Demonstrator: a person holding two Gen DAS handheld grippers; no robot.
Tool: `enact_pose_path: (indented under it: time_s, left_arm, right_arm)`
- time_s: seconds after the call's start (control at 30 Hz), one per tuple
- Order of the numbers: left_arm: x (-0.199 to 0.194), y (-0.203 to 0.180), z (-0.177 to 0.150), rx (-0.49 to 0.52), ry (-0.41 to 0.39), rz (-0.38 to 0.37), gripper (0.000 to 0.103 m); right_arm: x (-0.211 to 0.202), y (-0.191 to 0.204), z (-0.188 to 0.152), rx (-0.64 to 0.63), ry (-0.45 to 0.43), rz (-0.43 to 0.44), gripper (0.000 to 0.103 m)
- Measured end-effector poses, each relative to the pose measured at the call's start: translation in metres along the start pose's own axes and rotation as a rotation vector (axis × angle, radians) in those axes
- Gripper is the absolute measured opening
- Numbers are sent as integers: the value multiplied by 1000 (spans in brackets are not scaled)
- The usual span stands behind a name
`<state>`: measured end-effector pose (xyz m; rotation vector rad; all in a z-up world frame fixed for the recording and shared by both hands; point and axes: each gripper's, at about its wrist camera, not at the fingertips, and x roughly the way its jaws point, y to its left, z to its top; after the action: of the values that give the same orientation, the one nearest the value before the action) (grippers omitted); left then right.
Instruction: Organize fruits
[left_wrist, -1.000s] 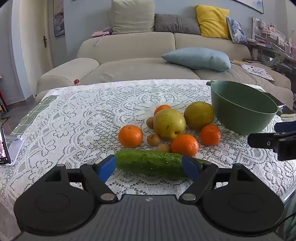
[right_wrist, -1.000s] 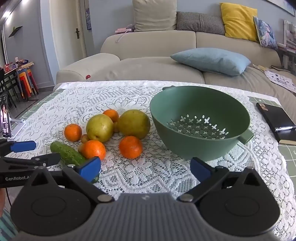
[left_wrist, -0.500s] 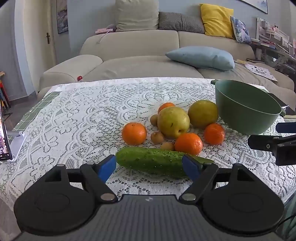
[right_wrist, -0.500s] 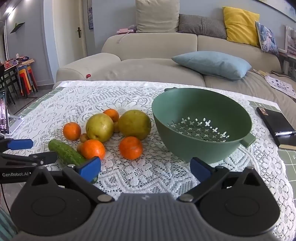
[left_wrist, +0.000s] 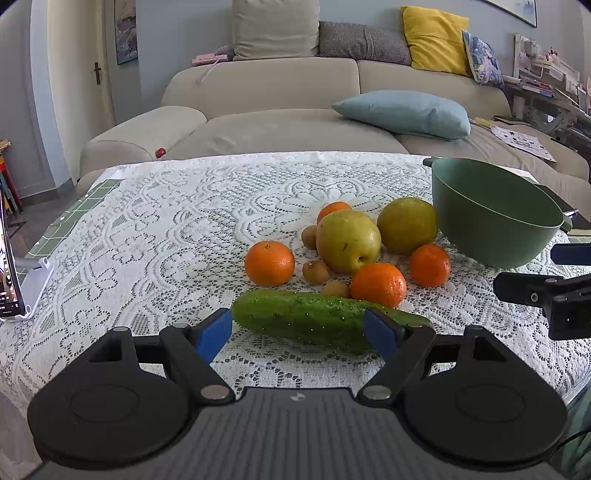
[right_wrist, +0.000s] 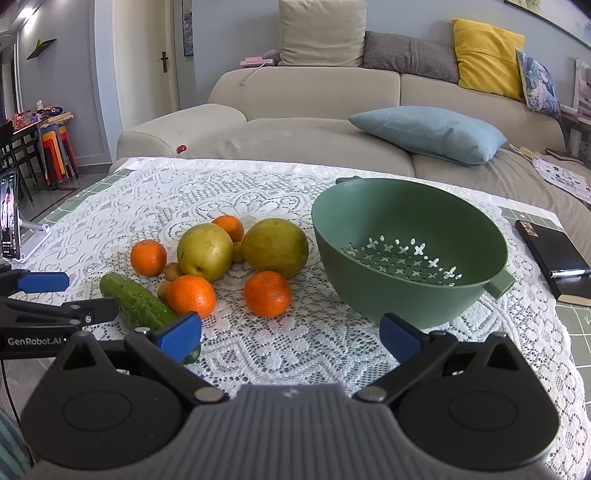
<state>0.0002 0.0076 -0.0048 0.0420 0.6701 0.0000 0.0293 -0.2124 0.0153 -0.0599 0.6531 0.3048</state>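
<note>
Cucumber (left_wrist: 310, 319) lies crosswise on the lace-covered counter (left_wrist: 147, 236) just past the left tool (left_wrist: 297, 328) — spread wide, holding nothing. From the right wrist, the right tool (right_wrist: 291, 334) gapes wide too — oranges (right_wrist: 267, 293), pears (right_wrist: 205, 252) left of the green colander (right_wrist: 410, 254)

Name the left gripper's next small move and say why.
Probably ease the left gripper forward and close on the cucumber. Its jaws are open and the cucumber lies on the tablecloth just ahead of them, nearest of all the produce. The green colander holds nothing yet.
</note>
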Motion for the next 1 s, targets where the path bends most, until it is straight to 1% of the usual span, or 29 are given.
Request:
enact_pose_path:
  time_s: [1.0]
  left_arm:
    - [-3, 0, 1, -11, 1, -3, 95]
  right_arm:
    - [4, 11, -2, -32, 17, -1, 99]
